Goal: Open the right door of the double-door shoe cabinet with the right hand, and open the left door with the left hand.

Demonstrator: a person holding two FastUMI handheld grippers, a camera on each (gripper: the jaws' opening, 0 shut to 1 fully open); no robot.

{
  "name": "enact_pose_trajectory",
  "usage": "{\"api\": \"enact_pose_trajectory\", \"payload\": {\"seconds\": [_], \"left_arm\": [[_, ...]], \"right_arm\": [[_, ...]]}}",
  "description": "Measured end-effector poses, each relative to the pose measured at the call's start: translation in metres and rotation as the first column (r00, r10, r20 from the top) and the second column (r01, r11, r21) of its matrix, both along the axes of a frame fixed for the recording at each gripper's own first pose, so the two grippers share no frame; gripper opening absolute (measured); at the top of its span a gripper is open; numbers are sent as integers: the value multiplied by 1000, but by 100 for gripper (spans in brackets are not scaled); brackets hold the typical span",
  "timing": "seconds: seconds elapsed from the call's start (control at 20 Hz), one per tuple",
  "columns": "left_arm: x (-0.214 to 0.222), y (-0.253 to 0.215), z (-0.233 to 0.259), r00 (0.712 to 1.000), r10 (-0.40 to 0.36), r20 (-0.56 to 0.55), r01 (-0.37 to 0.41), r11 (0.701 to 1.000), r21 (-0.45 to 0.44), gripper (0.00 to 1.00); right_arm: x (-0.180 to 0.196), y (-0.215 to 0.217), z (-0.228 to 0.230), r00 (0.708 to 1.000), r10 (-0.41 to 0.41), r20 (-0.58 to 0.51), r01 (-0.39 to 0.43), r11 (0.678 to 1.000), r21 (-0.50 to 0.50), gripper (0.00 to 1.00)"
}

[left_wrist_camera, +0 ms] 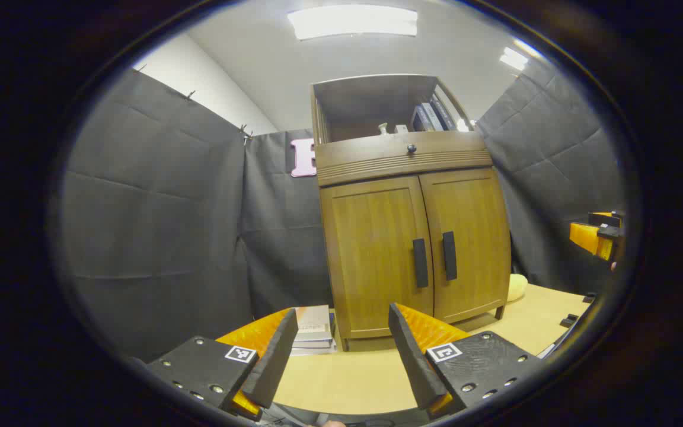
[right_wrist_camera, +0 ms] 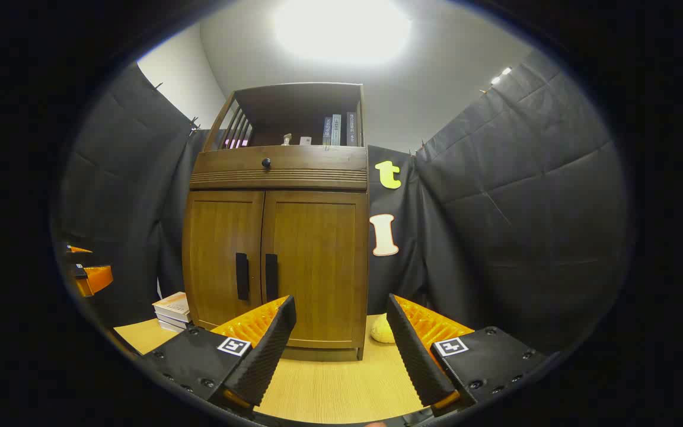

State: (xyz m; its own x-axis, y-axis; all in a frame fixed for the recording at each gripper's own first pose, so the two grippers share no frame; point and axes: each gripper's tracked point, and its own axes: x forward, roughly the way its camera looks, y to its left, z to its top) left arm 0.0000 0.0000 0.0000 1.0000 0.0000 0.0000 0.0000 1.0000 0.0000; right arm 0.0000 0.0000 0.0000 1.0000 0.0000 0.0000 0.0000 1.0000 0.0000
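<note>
A wooden double-door shoe cabinet (left_wrist_camera: 412,249) (right_wrist_camera: 276,261) stands on the table with both doors shut. Each door has a black vertical handle near the middle seam: the left handle (left_wrist_camera: 420,263) (right_wrist_camera: 242,276) and the right handle (left_wrist_camera: 449,255) (right_wrist_camera: 271,277). My left gripper (left_wrist_camera: 341,332) is open, held low in front of the cabinet, a good way short of it. My right gripper (right_wrist_camera: 341,323) is open too, low in front of the right door's outer side and apart from it. The right gripper's orange body (left_wrist_camera: 593,236) shows at the far right of the left gripper view.
A drawer with a black knob (left_wrist_camera: 411,149) (right_wrist_camera: 265,162) and an open shelf with books top the cabinet. A stack of books (left_wrist_camera: 313,330) (right_wrist_camera: 172,309) lies left of the cabinet. A yellow soft object (right_wrist_camera: 382,330) (left_wrist_camera: 516,287) sits at its right. The wooden table (left_wrist_camera: 347,379) carries everything.
</note>
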Motion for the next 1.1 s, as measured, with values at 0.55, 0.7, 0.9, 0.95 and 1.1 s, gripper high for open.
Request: {"api": "enact_pose_trajectory", "payload": {"seconds": [0.55,0.7,0.9,0.95,1.1], "left_arm": [[-4,7,8,1000,-4,11,4,1000,5,88],[-7,10,7,1000,-4,13,4,1000,-5,89],[-15,17,6,1000,11,4,-11,1000,-9,89],[-17,18,7,1000,13,6,-13,1000,-15,89],[-17,20,7,1000,16,10,-16,1000,-17,89]], "right_arm": [[-3,8,2,1000,3,4,-3,1000,4,96],[-1,10,5,1000,3,16,-3,1000,-11,96],[7,19,3,1000,21,1,-21,1000,-4,96],[10,22,4,1000,27,2,-27,1000,2,96],[31,29,8,999,34,9,-34,999,7,96]]}}
